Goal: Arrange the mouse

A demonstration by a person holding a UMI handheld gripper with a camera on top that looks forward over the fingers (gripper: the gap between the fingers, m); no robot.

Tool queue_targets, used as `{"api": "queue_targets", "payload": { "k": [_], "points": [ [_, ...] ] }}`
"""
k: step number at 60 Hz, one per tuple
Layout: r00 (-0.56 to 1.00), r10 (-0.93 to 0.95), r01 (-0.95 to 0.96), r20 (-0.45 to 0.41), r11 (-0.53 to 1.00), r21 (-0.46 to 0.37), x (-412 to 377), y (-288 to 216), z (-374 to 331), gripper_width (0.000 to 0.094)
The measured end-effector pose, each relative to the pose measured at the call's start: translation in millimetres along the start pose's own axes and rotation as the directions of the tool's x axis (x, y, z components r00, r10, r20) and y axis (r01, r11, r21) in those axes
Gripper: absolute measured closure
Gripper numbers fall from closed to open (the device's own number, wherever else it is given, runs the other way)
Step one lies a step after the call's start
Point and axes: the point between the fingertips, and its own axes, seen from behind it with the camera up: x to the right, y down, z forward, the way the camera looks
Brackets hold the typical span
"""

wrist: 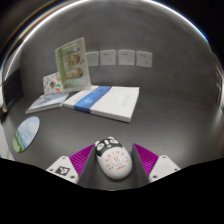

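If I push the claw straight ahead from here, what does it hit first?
With the mouse sitting between the claw's fingers, bare table comes next, then probably the white-and-blue book lying flat ahead; depth is hard to judge.

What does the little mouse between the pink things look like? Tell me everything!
The mouse is small, rounded and mostly white, with faint pinkish speckles on its smooth, plastic-looking shell and a dark front end with light markings. It sits lengthwise between the hand-held gripper's two fingers, whose purple pads lie close against its sides; whether they press on it cannot be told. Its front points toward the books, which lie farther off on the grey table. No cable is visible.
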Motion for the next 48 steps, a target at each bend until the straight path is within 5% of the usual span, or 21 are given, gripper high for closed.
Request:
{"api": "queue_targets", "payload": {
  "k": [3,12,15,21,27,36,48],
  "points": [
    [0.999,0.024,-0.024,-0.038,1.000,-0.008,10.9,0.6,-0.1,0.0338],
    [0.994,0.042,-0.042,-0.105,0.999,0.002,16.3,-0.5,0.1,0.0409],
    [0.990,0.059,-0.059,-0.131,0.998,0.006,18.3,-1.3,0.2,0.0496],
    [0.972,0.106,-0.104,-0.210,0.994,0.021,23.5,-5.9,-8.2,0.0526],
    [0.952,0.171,-0.138,-0.255,0.980,0.140,-2.3,-41.4,-40.7,0.0533],
    [0.948,0.177,-0.101,-0.263,0.956,0.277,-122.3,-105.9,-89.3,0.0535],
    [0.973,0.122,-0.071,-0.196,0.966,0.250,-327.5,-99.5,-52.3,0.0538]
  ]
}}
